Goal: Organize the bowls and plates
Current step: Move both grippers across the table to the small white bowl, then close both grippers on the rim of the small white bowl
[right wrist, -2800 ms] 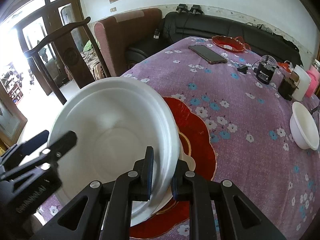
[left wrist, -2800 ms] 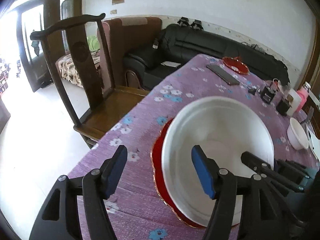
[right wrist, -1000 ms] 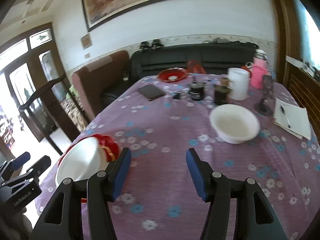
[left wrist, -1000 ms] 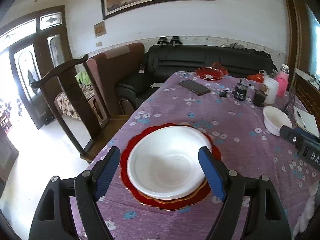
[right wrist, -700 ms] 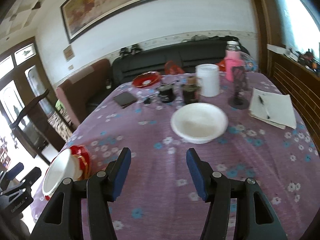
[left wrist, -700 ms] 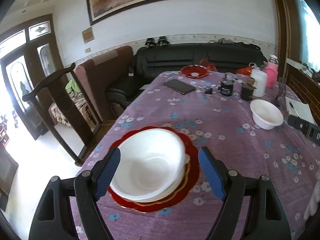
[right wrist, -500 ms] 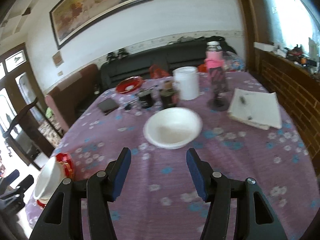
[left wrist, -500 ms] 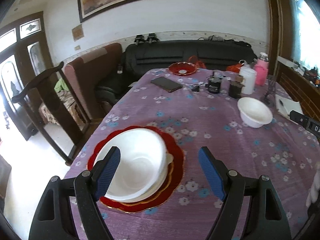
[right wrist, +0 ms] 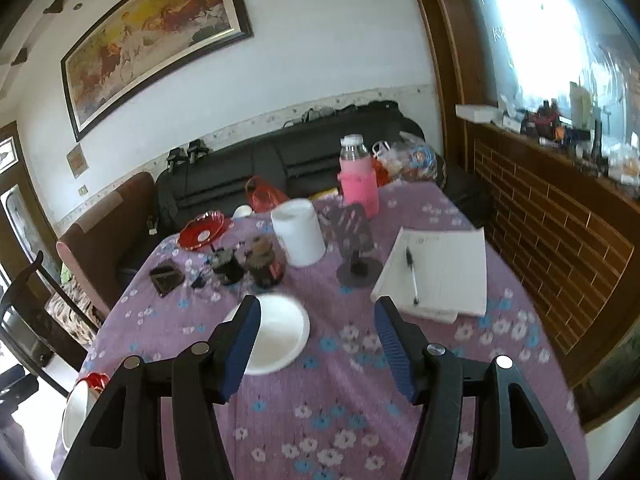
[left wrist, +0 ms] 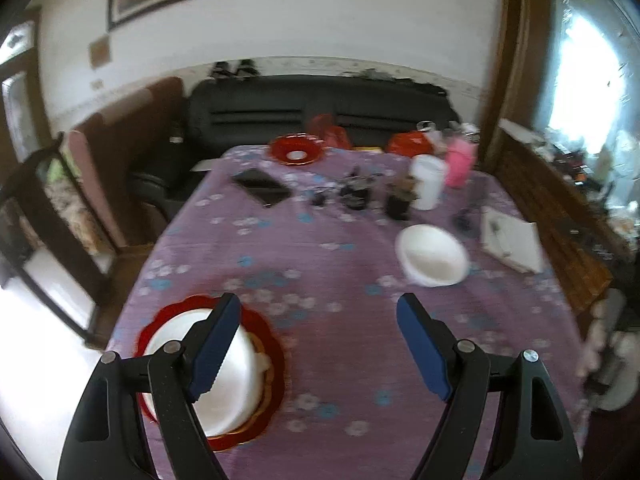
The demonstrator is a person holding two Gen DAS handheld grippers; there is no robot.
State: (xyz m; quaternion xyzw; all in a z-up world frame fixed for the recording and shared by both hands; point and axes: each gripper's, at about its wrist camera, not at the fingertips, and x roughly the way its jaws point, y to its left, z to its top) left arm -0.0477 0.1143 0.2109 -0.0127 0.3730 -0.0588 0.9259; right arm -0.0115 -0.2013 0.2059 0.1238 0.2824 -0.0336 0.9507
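Observation:
A large white bowl [left wrist: 236, 376] rests on a red scalloped plate [left wrist: 276, 364] at the near left of the purple floral table; both also show at the left edge of the right wrist view [right wrist: 76, 404]. A smaller white bowl [left wrist: 434, 256] sits alone at mid right, also in the right wrist view [right wrist: 276, 334]. A small red dish [left wrist: 297, 150] lies at the far end, seen too in the right wrist view [right wrist: 202, 232]. My left gripper [left wrist: 318, 340] is open and empty above the table. My right gripper [right wrist: 316, 338] is open and empty, just right of the smaller bowl.
A phone [left wrist: 262, 192], dark jars [right wrist: 264, 262], a white cup [right wrist: 298, 232], a pink bottle [right wrist: 358, 180], a phone stand [right wrist: 354, 244] and a notebook with pen [right wrist: 436, 272] crowd the far half. A wooden chair [left wrist: 44, 216] stands left, a sofa [left wrist: 320, 108] behind.
The right gripper let go of the large bowl on the red plate. Both grippers pulled back, rose and swung right, toward the smaller bowl.

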